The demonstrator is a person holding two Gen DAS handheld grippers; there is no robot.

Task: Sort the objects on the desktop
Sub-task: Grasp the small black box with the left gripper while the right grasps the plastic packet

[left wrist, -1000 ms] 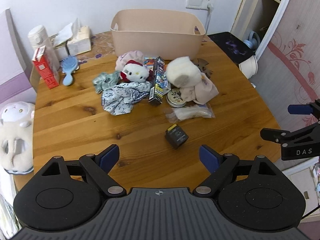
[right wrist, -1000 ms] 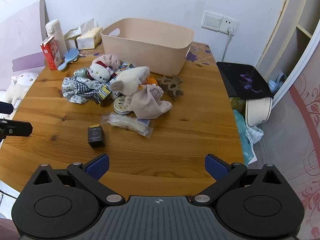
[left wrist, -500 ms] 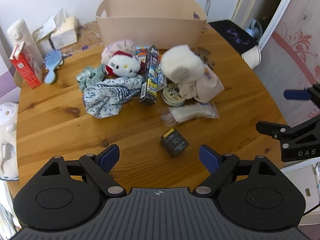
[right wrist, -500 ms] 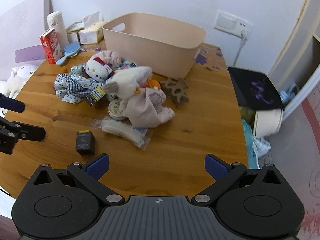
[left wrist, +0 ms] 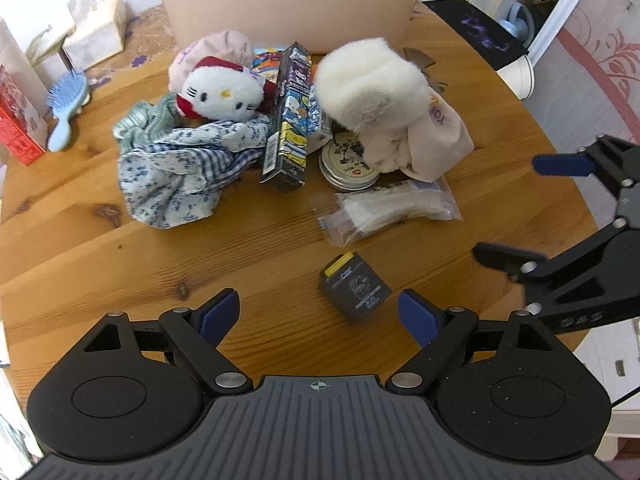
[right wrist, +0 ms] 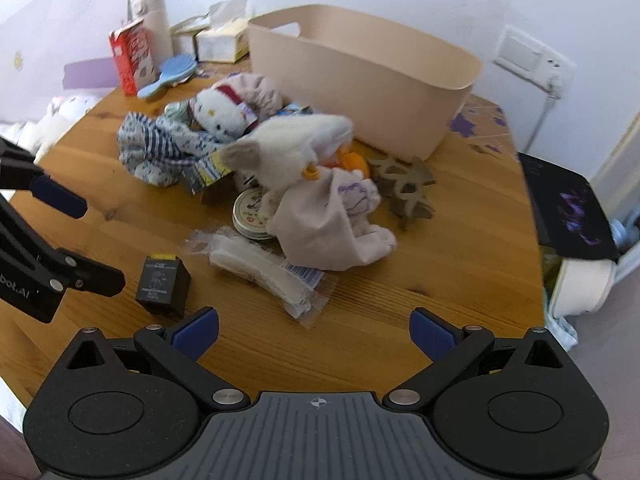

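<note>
At the far left of the wooden surface (left wrist: 100, 264) a red carton (left wrist: 14, 130) stands beside a blue hairbrush (left wrist: 66, 108), with tissue boxes (left wrist: 96, 38) behind them. Next comes the heap: a blue patterned cloth (left wrist: 180, 164) spread under a white cat plush (left wrist: 222, 94), then a long dark printed box (left wrist: 290, 124) tilted against the pile. Behind the heap stands the beige bin (left wrist: 288, 2), upright and close to the wall. Right of the printed box a round tin (left wrist: 348, 160) lies partly under a fluffy white toy (left wrist: 368, 88) and a pale pink cloth (left wrist: 438, 132). A clear plastic packet (left wrist: 384, 212) lies just in front of the tin. Nearer still, apart from the heap, sits a small dark grey box (left wrist: 356, 288). The left tool (left wrist: 320, 314) hangs just short of that box, fingers spread wide and empty. The right tool (right wrist: 314, 330) is over the near right edge, likewise wide apart with nothing between its pads.
</note>
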